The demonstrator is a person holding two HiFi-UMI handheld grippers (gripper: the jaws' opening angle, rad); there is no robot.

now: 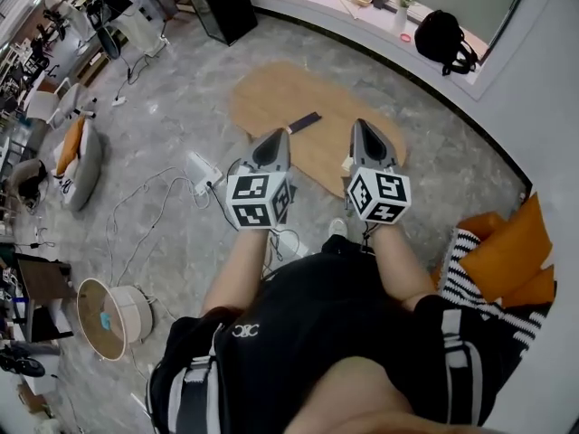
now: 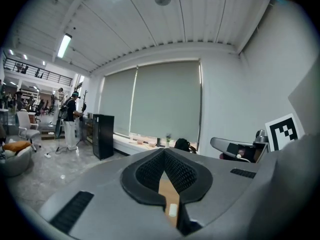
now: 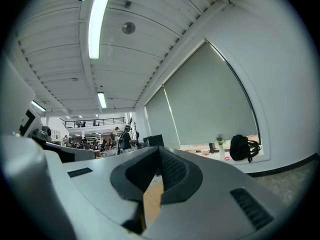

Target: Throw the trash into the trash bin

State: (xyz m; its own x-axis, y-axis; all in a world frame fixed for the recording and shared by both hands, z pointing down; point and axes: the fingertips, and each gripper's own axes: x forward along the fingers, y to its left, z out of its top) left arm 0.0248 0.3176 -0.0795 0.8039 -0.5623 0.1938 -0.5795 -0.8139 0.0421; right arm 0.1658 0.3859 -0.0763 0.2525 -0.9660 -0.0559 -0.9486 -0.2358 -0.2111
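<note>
Trash bin: probably the round white container on the floor at the lower left of the head view, its open mouth tipped toward the camera. It is too small to confirm.

Trash: none held. A small white piece shows low in the left gripper view, through the gap under the jaws. I cannot tell whether it lies on the wood or belongs to the tool.

Left gripper: jaws closed together, nothing between the pads. Right gripper: jaws also meet at the tip, empty.

Both are held side by side, about level, at the near edge of the low oval wooden table in mid-frame. A dark flat object lies between the two tips, slightly beyond them.

Judgement: this is an approach stance, with the tools kept narrow while the person faces the table. No pick has been made, and the jaws must open before one can be.
</note>
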